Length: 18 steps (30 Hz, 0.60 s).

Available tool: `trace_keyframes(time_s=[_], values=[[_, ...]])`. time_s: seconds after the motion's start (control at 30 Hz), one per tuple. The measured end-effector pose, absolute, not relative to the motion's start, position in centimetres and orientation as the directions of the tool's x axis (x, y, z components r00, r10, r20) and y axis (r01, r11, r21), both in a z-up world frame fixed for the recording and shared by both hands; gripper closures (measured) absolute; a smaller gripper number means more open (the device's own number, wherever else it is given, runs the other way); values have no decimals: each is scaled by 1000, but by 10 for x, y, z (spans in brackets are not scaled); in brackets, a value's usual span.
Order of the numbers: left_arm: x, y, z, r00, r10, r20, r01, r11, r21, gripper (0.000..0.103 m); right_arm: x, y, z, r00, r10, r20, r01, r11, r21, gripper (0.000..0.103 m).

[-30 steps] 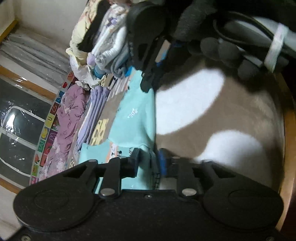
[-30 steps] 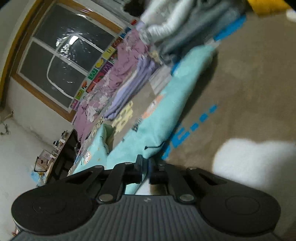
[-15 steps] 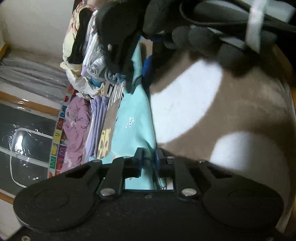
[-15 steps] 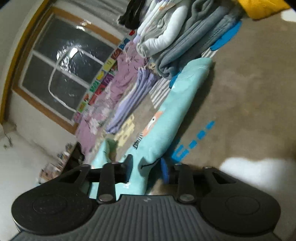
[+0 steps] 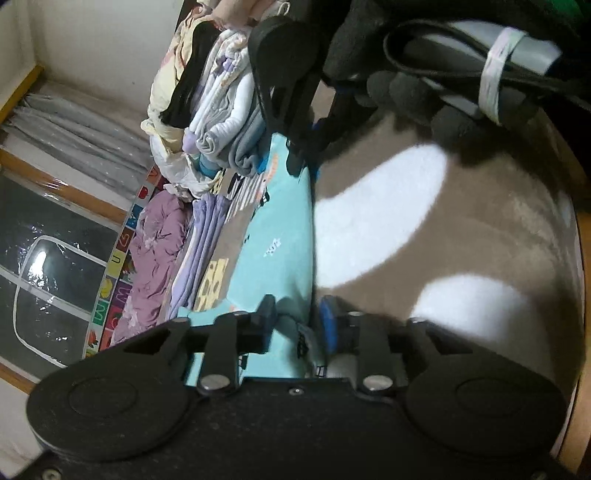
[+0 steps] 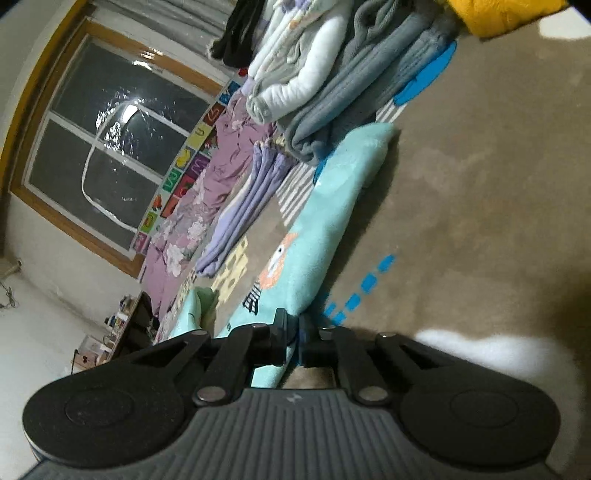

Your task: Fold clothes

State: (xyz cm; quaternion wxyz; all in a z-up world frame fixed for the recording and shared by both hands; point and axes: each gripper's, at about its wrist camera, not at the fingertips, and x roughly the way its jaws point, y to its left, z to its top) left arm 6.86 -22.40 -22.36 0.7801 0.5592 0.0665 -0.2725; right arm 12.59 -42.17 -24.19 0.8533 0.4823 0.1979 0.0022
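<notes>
Teal garment stretched long across a brown rug, folded edge running straight along the bare pile. In the left wrist view, from the left: dark window, alphabet mat border, crumpled mauve floral cloth, folded lilac piece, then the garment. Stack of folded clothes at the far end, just beside the garment's tip. White patches woven into the rug to the right. Left gripper low in frame, jaws opening, a bunched end of the garment between them, the black pad on the left against the cloth and the blue pad on the right seemingly just clear of it. Right gripper at the far end of the garment, gripped by a black-gloved hand; jaws not readable from this side.

In the right wrist view, again from the left: window, mat border, floral cloth, lilac piece, garment with an orange print and black lettering, blue dashes on the rug. Grey and white folded pile above, a yellow item at the top edge. Right gripper closing, jaws nearly together, pinched on the garment's near edge.
</notes>
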Motion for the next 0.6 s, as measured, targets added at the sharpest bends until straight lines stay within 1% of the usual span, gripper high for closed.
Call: trace_keyframes(time_s=[0.03, 0.1, 0.13, 0.17, 0.2, 0.23, 0.3, 0.43, 0.47, 0.53, 0.57, 0.6], values=[[70, -227, -224, 849, -349, -396, 487, 226, 844, 67, 123, -424, -242, 925, 190, -330, 187, 528, 829, 90], [74, -231, -227, 853, -348, -389, 477, 214, 853, 64, 121, -427, -243, 929, 182, -321, 190, 510, 839, 87], [74, -233, -230, 852, -349, -391, 477, 207, 854, 68, 120, -428, -244, 931, 178, -318, 193, 499, 845, 86], [75, -234, -232, 850, -350, -394, 478, 199, 856, 70, 121, -428, -245, 933, 176, -314, 193, 492, 849, 83], [75, -235, -235, 842, -347, -414, 494, 186, 849, 90, 122, -429, -246, 935, 174, -311, 192, 488, 851, 80], [75, -236, -237, 835, -344, -431, 507, 174, 844, 100, 123, -430, -246, 936, 172, -307, 191, 485, 853, 78], [71, -235, -241, 842, -347, -414, 489, 165, 857, 101, 128, -432, -247, 939, 169, -298, 188, 475, 860, 70], [68, -233, -245, 845, -351, -403, 480, 165, 862, 103, 144, -443, -249, 943, 155, -294, 195, 457, 868, 69], [68, -233, -245, 845, -350, -404, 480, 164, 862, 103, 148, -448, -251, 946, 148, -290, 199, 441, 875, 70], [68, -233, -245, 846, -348, -405, 480, 163, 862, 103, 156, -461, -254, 946, 140, -292, 207, 430, 878, 81], [68, -233, -245, 847, -347, -403, 479, 165, 862, 103, 160, -467, -256, 946, 135, -294, 212, 425, 880, 90], [67, -234, -245, 848, -347, -402, 477, 167, 863, 103, 162, -472, -259, 946, 124, -300, 225, 413, 882, 96]])
